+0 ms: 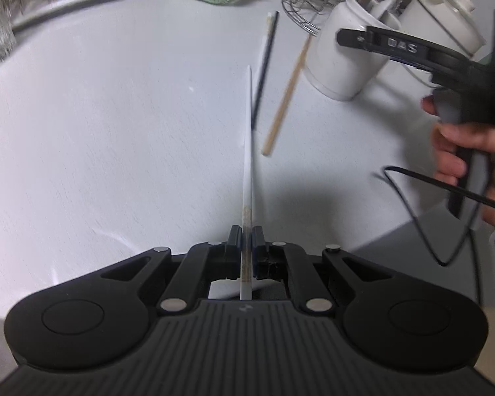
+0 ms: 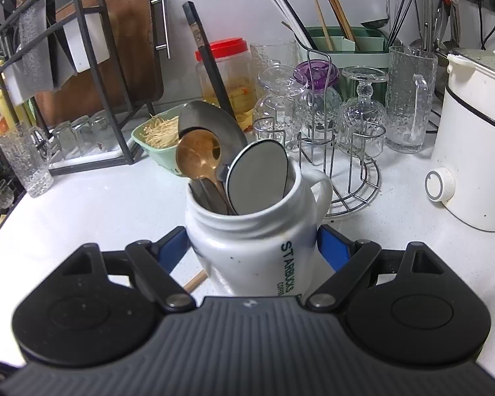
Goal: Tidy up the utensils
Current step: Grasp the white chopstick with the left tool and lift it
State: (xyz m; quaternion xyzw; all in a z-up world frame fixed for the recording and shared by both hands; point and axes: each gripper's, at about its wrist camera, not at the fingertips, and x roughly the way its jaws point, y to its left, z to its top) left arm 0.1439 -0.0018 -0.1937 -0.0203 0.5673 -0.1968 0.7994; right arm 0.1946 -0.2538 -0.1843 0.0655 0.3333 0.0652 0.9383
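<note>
Clamped tight in the left gripper [image 1: 246, 242]: one white chopstick [image 1: 248, 151], fingers [image 1: 235, 241] pinched narrow near its butt end, tip running straight ahead over the table [image 1: 99, 115]. Lying loose beyond that tip: a dark chopstick [image 1: 264, 72] and, just to its right, a wooden chopstick [image 1: 285, 97], both flat on the table, not yet collected. Over on the right gripper [image 2: 252, 247], blue fingers [image 2: 333, 247] spread wide around the white mug [image 2: 254, 231], pressing its sides. Standing in the mug, up ahead of those fingers: a copper spoon [image 2: 198, 153], a pale spoon [image 2: 257, 178], a steel spoon [image 2: 211, 125] behind (crowded already). Farther back, a green caddy [image 2: 346, 44] full of chopsticks.

Risks from here, by the look of it: chopstick gripped far back, so a long lever, prone to pivoting or slipping. Spoon bowls blocking the mug's mouth, likely to deflect the tip. Mug looking tilted in the grip, liable to tip or slide with a sideways nudge.
</note>
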